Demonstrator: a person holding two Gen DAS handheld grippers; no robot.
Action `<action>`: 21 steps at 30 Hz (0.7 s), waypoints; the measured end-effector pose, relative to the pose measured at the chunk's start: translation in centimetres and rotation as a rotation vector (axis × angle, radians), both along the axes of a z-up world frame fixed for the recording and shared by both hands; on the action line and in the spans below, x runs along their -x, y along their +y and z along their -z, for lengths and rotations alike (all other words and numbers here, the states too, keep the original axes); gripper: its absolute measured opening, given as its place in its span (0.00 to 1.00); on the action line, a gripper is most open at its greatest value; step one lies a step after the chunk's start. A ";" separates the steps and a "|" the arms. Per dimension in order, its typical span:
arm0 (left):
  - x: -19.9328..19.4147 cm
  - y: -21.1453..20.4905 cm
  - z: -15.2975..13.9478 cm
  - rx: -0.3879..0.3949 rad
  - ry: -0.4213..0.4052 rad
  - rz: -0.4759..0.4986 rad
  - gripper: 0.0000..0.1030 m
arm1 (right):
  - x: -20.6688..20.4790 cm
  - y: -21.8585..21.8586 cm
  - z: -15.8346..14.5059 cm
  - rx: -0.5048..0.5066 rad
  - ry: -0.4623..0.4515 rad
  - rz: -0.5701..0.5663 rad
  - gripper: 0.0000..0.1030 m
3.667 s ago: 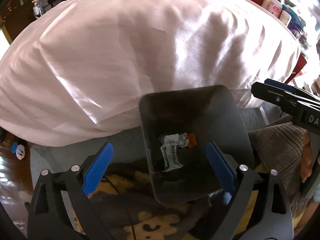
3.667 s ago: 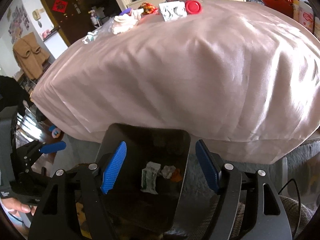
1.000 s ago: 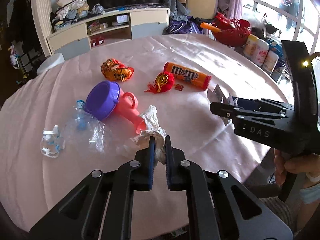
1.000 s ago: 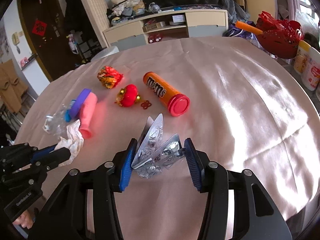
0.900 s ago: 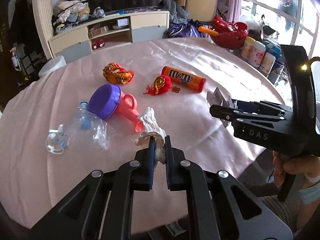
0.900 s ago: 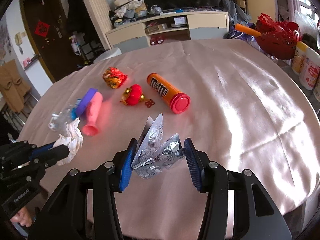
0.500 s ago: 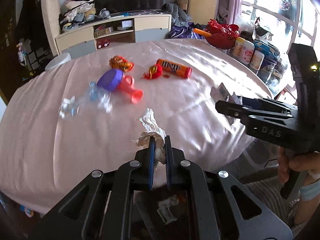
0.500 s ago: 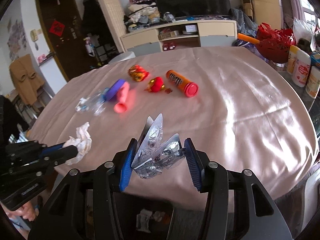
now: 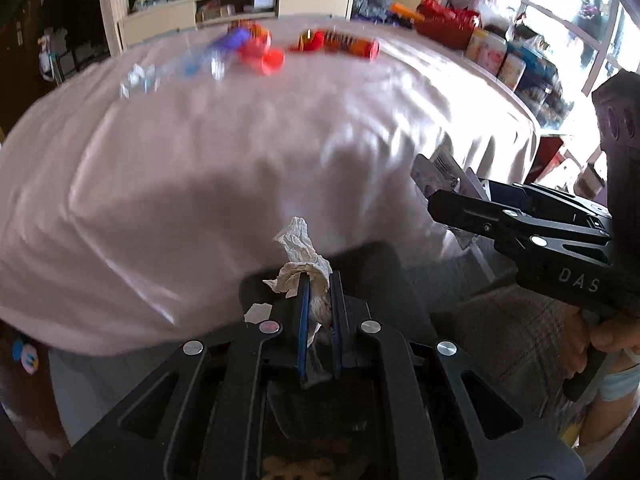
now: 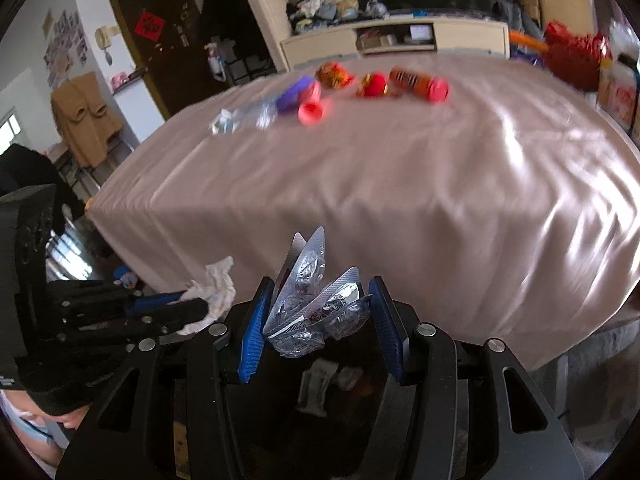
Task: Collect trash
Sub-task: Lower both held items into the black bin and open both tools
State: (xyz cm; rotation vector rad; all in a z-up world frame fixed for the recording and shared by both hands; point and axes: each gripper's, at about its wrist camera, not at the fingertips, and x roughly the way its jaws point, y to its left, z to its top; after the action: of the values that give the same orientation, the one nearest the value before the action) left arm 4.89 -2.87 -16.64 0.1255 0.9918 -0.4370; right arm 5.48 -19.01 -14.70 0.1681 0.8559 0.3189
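The left hand-held gripper point(image 9: 319, 280) is pinching a crumpled white paper tissue point(image 9: 303, 258) between its nearly closed blue pads, the tissue sticking up past the fingertips. Directly below and in front of it a dark rectangular plastic bin point(image 9: 360, 264) is standing at the foot of the desk point(image 9: 200, 152), which is draped in a shiny pale pink cloth.

The right hand-held gripper point(image 10: 320, 312) is clamping a crinkled silver-and-clear blister pack point(image 10: 316, 304) at a moderate width, its pads pressing on both sides. The bin point(image 10: 248, 312) is lying beneath these fingers too, with a few scraps of paper trash point(image 10: 320, 384) on its bottom.

Well beyond both grippers, on the far part of the desk, an orange candy tube with a red cap point(image 10: 418, 82), a pink and purple toy point(image 10: 302, 100) and a crushed clear plastic bottle point(image 10: 244, 116) are lying, blurred.
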 end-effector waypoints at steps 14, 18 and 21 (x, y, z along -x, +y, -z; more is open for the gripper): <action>2.5 0.9 8.0 -0.045 0.160 -0.052 0.08 | 1.7 2.2 5.2 0.090 0.100 -0.022 0.49; 2.8 0.8 8.0 -0.054 0.156 -0.045 0.12 | 1.4 2.4 5.4 0.082 0.125 -0.013 0.53; 2.6 0.7 7.7 -0.061 0.149 -0.051 0.18 | 1.1 1.9 5.7 0.061 0.142 -0.006 0.53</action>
State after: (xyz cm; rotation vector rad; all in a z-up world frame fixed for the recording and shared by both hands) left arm 2.27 -2.14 -24.30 0.1236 1.1527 -0.3738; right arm 4.34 -17.12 -20.36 0.1328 1.0059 0.2886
